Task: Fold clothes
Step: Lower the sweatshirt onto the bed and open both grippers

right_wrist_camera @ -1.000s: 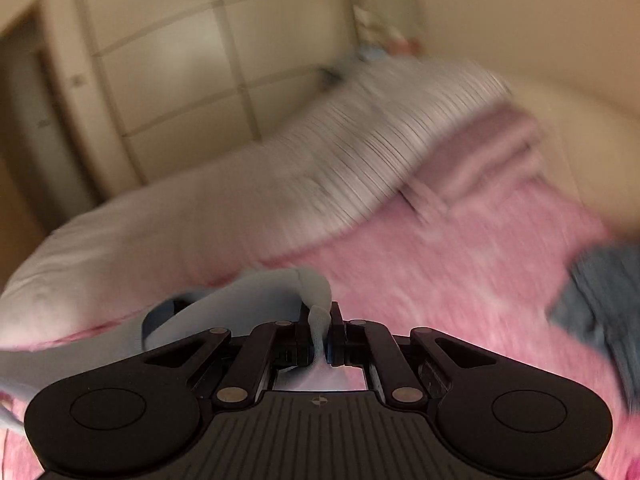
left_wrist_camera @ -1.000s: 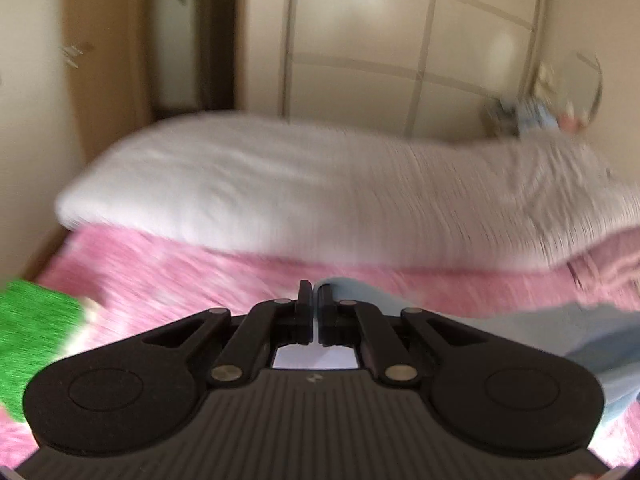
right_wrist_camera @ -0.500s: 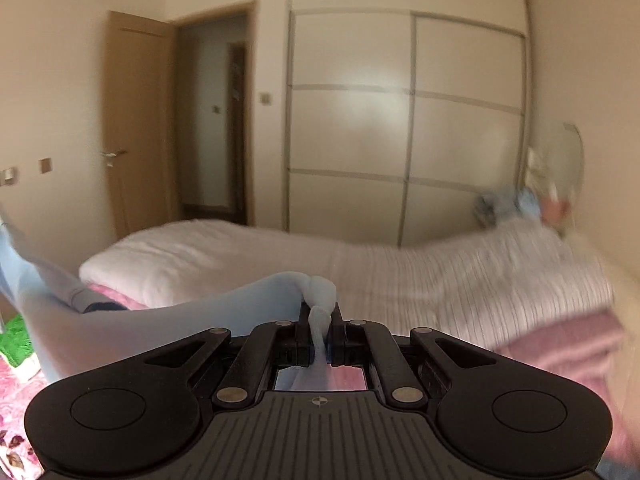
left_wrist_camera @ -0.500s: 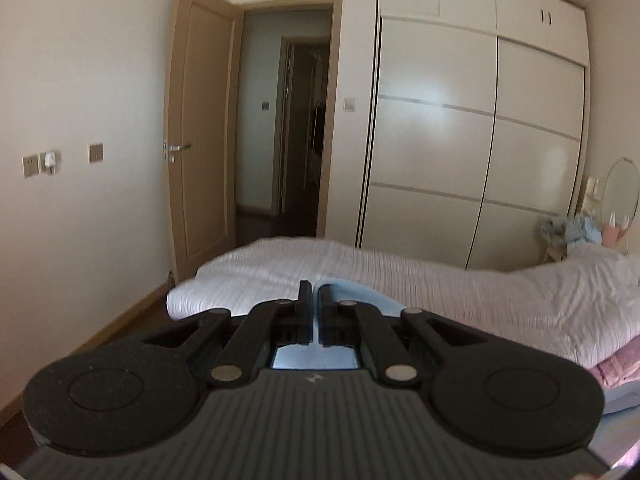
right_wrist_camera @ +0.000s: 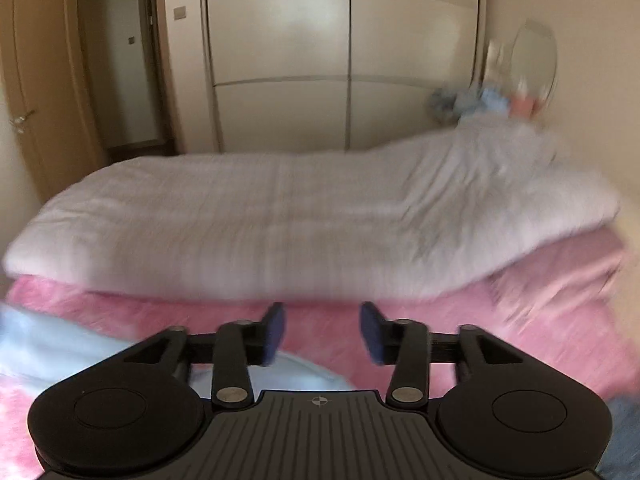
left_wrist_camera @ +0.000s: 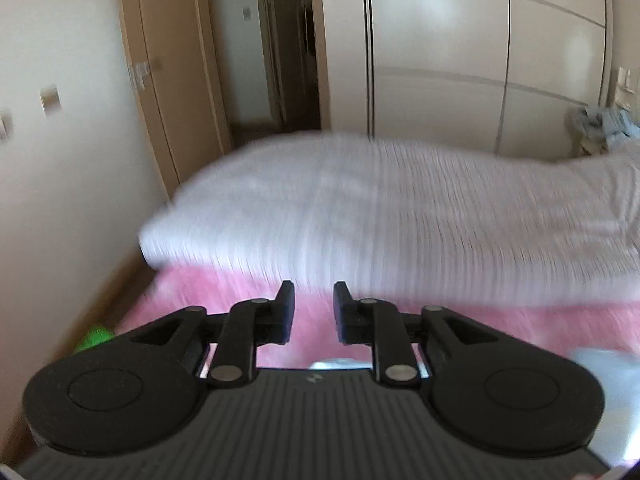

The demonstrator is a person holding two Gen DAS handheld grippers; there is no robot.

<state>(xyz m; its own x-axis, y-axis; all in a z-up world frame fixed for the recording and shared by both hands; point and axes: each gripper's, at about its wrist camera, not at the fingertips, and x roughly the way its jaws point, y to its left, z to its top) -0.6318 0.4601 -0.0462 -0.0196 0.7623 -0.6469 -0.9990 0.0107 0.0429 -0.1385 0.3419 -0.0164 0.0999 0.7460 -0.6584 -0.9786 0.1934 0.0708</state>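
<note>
From the left wrist, the left gripper (left_wrist_camera: 314, 306) has its jaws opening with nothing between them, only the pink bedspread (left_wrist_camera: 248, 292) showing in the gap. The light blue garment (left_wrist_camera: 604, 364) lies at four o'clock, cut off by the frame edge. A folded white quilt (left_wrist_camera: 380, 208) fills twelve o'clock (all smeared by blur). A green patch (left_wrist_camera: 94, 336) at nine o'clock is too hidden to name.

From the right wrist, the right gripper (right_wrist_camera: 322, 332) is released too, jaws opening, empty. The light blue garment (right_wrist_camera: 48, 344) sprawls on the pink bedspread (right_wrist_camera: 520, 320) from nine to six o'clock, running under the left finger. Clutter (right_wrist_camera: 472, 102) by the wardrobe (right_wrist_camera: 340, 56) is unreadable.
</note>
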